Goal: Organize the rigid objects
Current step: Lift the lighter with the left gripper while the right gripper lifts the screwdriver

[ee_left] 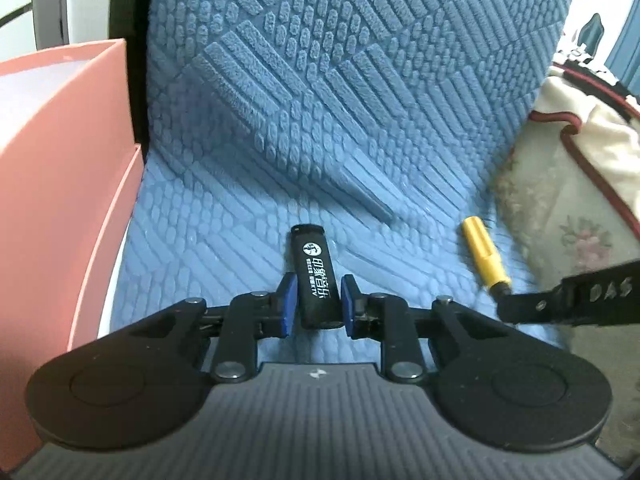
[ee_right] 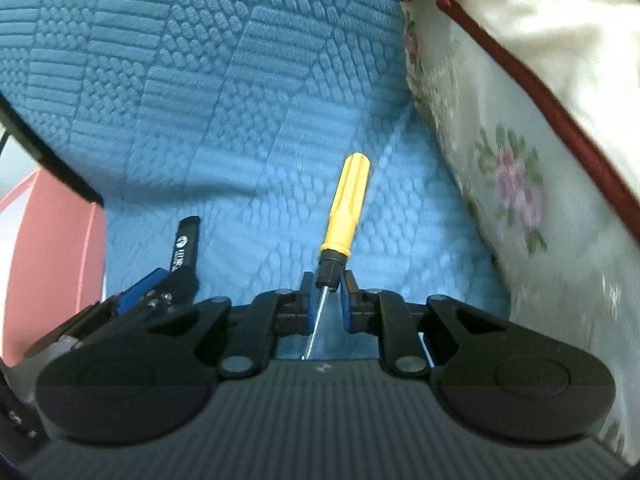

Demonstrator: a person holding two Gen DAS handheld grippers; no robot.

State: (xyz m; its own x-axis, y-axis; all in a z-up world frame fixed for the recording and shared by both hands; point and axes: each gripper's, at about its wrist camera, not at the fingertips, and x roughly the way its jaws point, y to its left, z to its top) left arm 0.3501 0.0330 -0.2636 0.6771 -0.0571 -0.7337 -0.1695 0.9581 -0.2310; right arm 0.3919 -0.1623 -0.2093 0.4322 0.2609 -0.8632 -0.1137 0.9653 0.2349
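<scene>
A black lighter (ee_left: 314, 264) with white print sits between the blue pads of my left gripper (ee_left: 319, 282), which is shut on its lower half just above the blue quilted seat (ee_left: 224, 216). My right gripper (ee_right: 328, 278) is shut on a yellow-handled screwdriver (ee_right: 346, 204) at its black collar. The handle points away and the metal shaft runs back towards the camera. In the left wrist view the screwdriver (ee_left: 482, 254) shows at the right, with a black finger (ee_left: 568, 296) of the right gripper below it. The right wrist view catches the lighter (ee_right: 186, 248) at lower left.
A pink box (ee_left: 60, 160) stands against the seat's left edge, also seen as a pink box (ee_right: 48, 240) in the right wrist view. A floral cushion with dark red piping (ee_right: 520, 200) crowds the right side. The blue backrest (ee_left: 340, 60) rises behind.
</scene>
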